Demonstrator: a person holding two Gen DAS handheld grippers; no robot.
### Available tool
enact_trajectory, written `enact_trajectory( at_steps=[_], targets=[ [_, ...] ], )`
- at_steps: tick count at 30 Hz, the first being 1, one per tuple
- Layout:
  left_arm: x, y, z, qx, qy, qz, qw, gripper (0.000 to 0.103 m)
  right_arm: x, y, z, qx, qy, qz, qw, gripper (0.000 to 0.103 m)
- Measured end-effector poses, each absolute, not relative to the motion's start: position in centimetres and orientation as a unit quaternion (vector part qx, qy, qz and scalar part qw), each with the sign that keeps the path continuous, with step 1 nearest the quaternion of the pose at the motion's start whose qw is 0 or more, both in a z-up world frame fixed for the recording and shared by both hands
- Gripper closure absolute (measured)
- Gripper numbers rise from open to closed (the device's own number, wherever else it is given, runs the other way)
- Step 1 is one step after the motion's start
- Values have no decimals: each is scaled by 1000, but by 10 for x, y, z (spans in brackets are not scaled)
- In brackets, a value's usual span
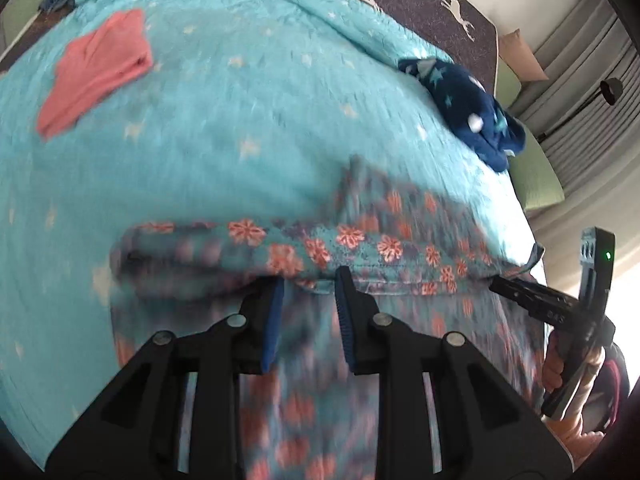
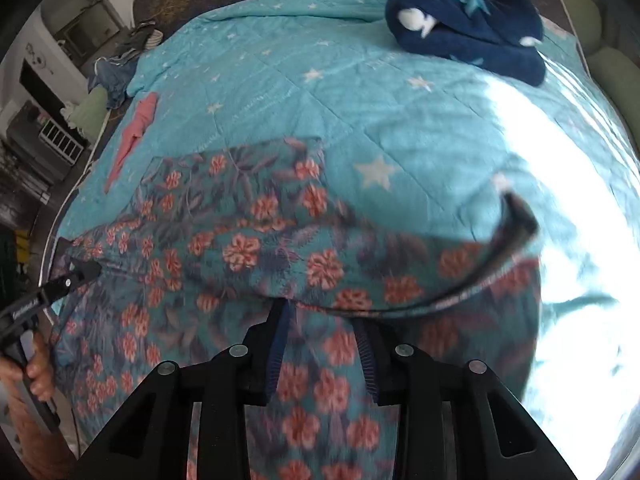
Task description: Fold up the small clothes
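Both grippers at the edge of a teal floral garment on a turquoise star-print quilt.

The thin garment with coral flowers lies partly lifted and folded over itself on the quilt's near side. The left gripper has its blue-padded fingers spread, the garment's hemmed edge draped across the tips; whether the cloth is pinched I cannot tell. The right gripper likewise stands with fingers apart under the garment's raised fold, grip unclear. A dark strap curls off the garment's right end. Beyond the garment, a folded pink cloth rests to its far left, and a bundled navy fleece piece with stars to its far right.
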State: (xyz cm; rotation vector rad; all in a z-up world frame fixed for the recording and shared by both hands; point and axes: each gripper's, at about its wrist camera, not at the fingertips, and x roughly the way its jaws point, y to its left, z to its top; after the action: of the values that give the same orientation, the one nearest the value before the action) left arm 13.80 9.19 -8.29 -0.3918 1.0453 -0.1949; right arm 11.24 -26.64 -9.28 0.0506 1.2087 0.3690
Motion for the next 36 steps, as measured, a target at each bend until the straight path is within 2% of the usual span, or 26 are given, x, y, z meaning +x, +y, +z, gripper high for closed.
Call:
enact_trajectory(
  at_steps=[5, 8, 10, 16, 18, 20, 22, 23, 24, 26, 29, 31, 32, 35, 36],
  targets=[
    [160, 106, -58, -227, 439, -77, 866, 75, 146, -277, -82, 61, 520, 143, 840, 69],
    [147, 112, -43, -238, 407, -76, 879, 61, 148, -290, -76, 100, 505, 134, 847, 69],
    [130, 116, -39, -235, 399, -71, 883, 60, 143, -298, -73, 108, 500, 127, 850, 69],
    [72, 114, -39, -235, 406, -101, 877, 58, 108, -334, -65, 133, 498, 116, 849, 65],
    [57, 106, -44, -227, 417, -131, 870, 51, 91, -335, -66, 126, 505, 141, 842, 65],
    [50, 100, -61, -198, 436, -116, 870, 50, 81, -333, -73, 119, 518, 158, 832, 65],
    [52, 104, -82, -169, 465, -58, 867, 50, 78, -338, -86, 116, 533, 140, 826, 65],
    [53, 110, -95, -166, 483, -19, 860, 58, 79, -345, -94, 116, 539, 112, 827, 65],
    [48, 114, -97, -177, 478, -8, 860, 62, 78, -352, -98, 125, 543, 84, 826, 70],
    [32, 117, -82, -203, 458, -26, 865, 59, 68, -365, -91, 167, 538, 71, 823, 73],
    [12, 111, -56, -199, 424, -62, 882, 54, 42, -362, -62, 136, 507, 91, 846, 71],
    [7, 106, -52, -187, 418, -79, 886, 51, 26, -355, -50, 115, 497, 113, 852, 62],
    [6, 105, -55, -182, 419, -85, 885, 50, 18, -349, -48, 114, 500, 136, 848, 61],
    [11, 116, -89, -176, 464, -21, 868, 50, 4, -333, -59, 110, 525, 181, 824, 61],
    [10, 119, -98, -179, 469, -11, 864, 60, 0, -330, -66, 93, 535, 169, 822, 61]
  ],
)
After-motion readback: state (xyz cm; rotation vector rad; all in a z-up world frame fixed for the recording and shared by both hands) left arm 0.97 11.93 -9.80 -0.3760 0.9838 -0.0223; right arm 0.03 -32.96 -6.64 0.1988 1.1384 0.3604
